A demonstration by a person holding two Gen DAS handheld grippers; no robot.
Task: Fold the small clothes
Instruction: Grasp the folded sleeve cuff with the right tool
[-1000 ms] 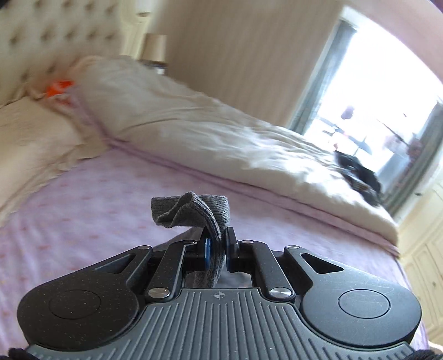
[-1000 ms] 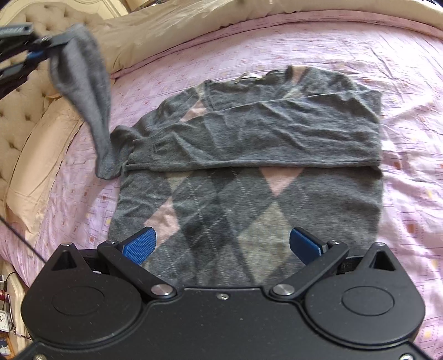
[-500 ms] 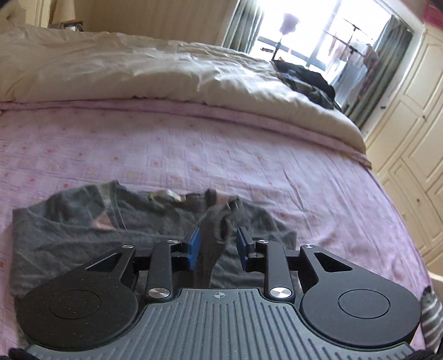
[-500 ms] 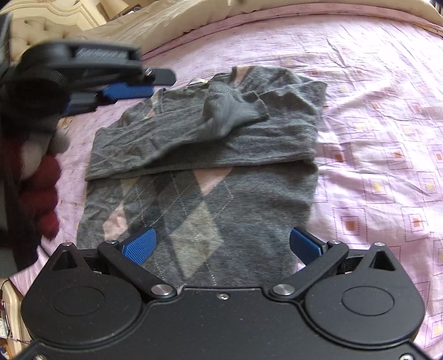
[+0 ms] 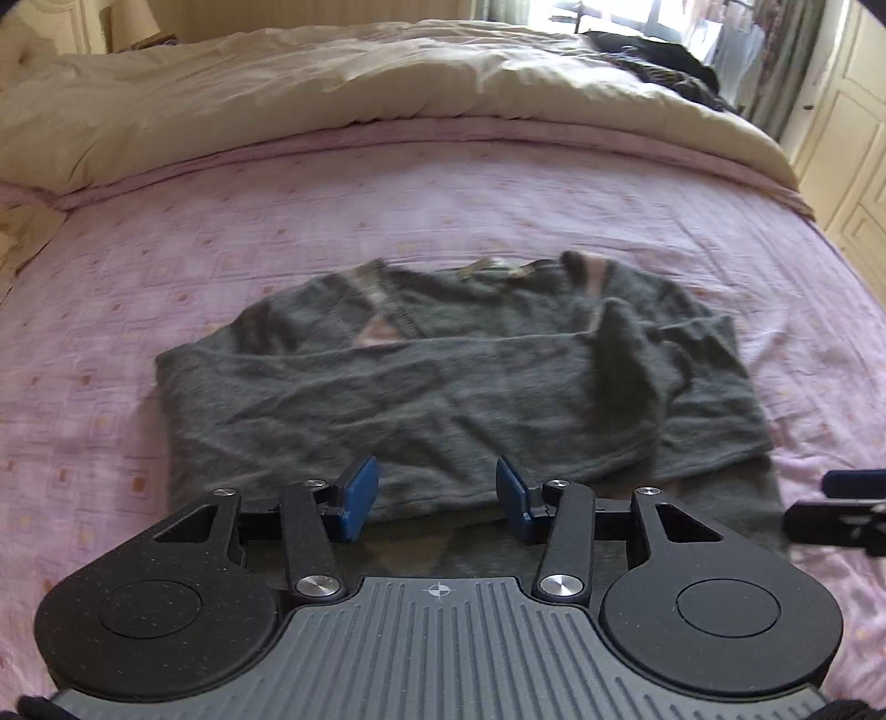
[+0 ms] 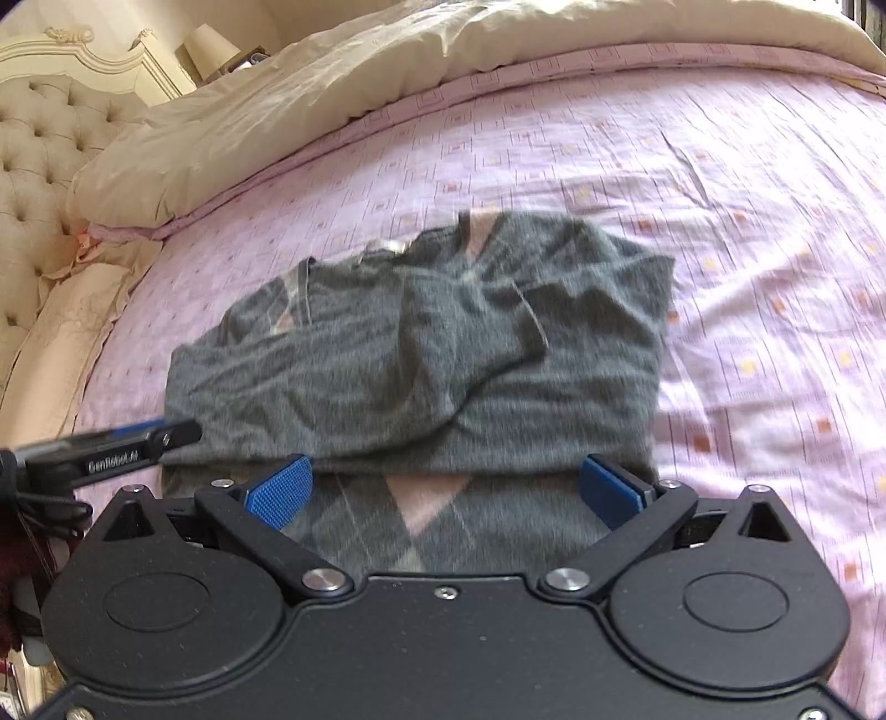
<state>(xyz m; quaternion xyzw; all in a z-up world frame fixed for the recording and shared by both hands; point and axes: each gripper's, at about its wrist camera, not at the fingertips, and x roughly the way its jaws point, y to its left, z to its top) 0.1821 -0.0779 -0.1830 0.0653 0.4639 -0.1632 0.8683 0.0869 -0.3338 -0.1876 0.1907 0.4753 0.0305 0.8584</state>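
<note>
left gripper (image 5: 437,498), low in the frame, was opening with nothing between its pads; right gripper (image 6: 446,490) gaped empty. grey sweater (image 5: 443,387) lay mid-frame on the pink bedspread (image 5: 221,221); smoothing the bunched sleeve (image 6: 470,332) first seemed wise.

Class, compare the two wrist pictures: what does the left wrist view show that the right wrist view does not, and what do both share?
Only the left wrist view: a window, cream cupboard doors and dark clothes on the far corner of the bed.

Only the right wrist view: a tufted headboard, a lampshade and a pillow.

Both: the grey argyle sweater with sleeves folded across, the pink sheet, the cream duvet, and each other's gripper at the frame edge. The left gripper is opening with nothing between its jaws; the right gripper is open.
</note>
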